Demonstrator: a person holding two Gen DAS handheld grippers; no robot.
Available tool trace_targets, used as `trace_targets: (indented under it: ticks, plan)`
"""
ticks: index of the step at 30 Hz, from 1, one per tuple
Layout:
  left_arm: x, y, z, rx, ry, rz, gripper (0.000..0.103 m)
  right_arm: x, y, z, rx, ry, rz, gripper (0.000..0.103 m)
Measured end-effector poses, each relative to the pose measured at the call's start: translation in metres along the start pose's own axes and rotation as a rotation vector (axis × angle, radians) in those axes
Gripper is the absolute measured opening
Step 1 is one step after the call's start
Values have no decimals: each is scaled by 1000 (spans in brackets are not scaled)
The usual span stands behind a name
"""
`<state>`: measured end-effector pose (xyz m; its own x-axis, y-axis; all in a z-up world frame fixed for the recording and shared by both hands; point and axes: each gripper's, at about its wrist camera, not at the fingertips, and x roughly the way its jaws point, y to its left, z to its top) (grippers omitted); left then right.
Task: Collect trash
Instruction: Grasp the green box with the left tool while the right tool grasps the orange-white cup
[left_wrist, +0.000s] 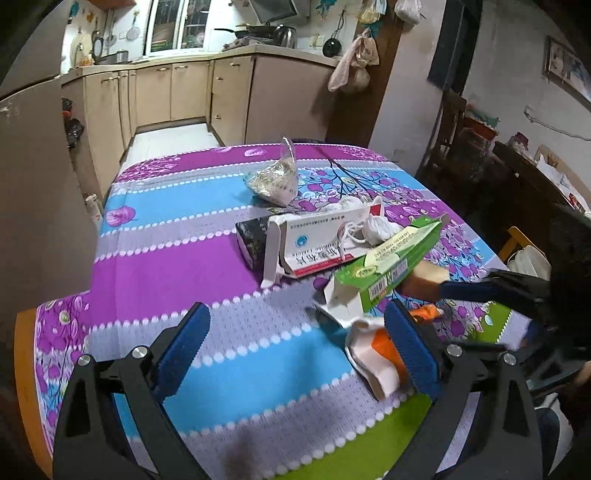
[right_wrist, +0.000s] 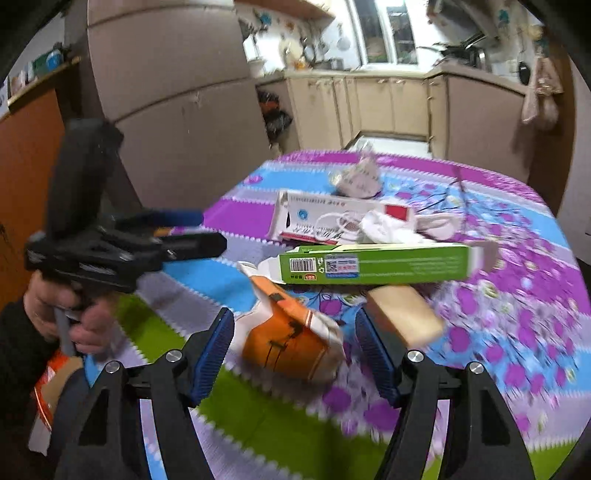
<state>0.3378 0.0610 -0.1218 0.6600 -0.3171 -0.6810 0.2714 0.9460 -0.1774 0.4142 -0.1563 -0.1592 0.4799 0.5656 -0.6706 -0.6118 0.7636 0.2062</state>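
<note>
Trash lies on the table's patterned cloth (left_wrist: 221, 258): a green carton (left_wrist: 391, 262), a white box with red print (left_wrist: 317, 243), a clear plastic bag (left_wrist: 277, 181), crumpled white paper (left_wrist: 380, 225), a tan block (left_wrist: 428, 280) and an orange-and-white crushed carton (left_wrist: 376, 354). My left gripper (left_wrist: 295, 343) is open and empty, its right finger beside the orange carton. In the right wrist view my right gripper (right_wrist: 295, 350) is open around the orange carton (right_wrist: 291, 343), with the green carton (right_wrist: 376, 264) and tan block (right_wrist: 406, 314) just beyond.
Kitchen cabinets (left_wrist: 177, 92) stand past the table's far edge. The table's wooden rim (left_wrist: 26, 387) shows at the left. A dark cabinet (left_wrist: 532, 173) is at the right. The left gripper and the hand holding it (right_wrist: 122, 251) sit left of the orange carton.
</note>
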Motion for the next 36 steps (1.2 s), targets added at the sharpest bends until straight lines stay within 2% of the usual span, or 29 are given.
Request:
trace_targets:
  ticks: [2, 3, 5, 9, 12, 17, 19, 24, 29, 32, 33, 36]
  plan:
    - [5, -1, 5, 14, 6, -7, 92, 13, -6, 2, 3, 19, 1, 69]
    - [8, -2, 8, 22, 10, -10, 92, 17, -7, 1, 6, 24, 2, 62]
    - [13, -8, 13, 44, 16, -17, 92, 17, -9, 0, 14, 31, -9, 25]
    - [24, -29, 18, 136, 20, -39, 92, -13, -8, -16, 43, -8, -45, 14]
    - [29, -51, 17, 258, 12, -52, 91, -39, -17, -35, 126, -21, -94, 14]
    - [39, -80, 13, 413, 28, -72, 76, -72, -30, -67, 217, -44, -124, 14]
    - [47, -86, 13, 447, 50, -74, 69, -79, -38, -76, 260, -52, -141, 14]
    - [74, -87, 20, 440, 115, -80, 53, -84, -50, -88, 328, -66, -142, 14]
    - [77, -88, 19, 446, 101, -61, 47, -83, -49, -86, 332, -85, -143, 14]
    - [75, -90, 16, 442, 88, -47, 40, -86, -44, -85, 333, -101, -153, 14]
    - [74, -90, 16, 431, 80, -42, 34, -87, -43, -85, 334, -108, -159, 14]
    - [68, -90, 15, 384, 53, -42, 28, -92, -38, -88, 350, -127, -175, 14]
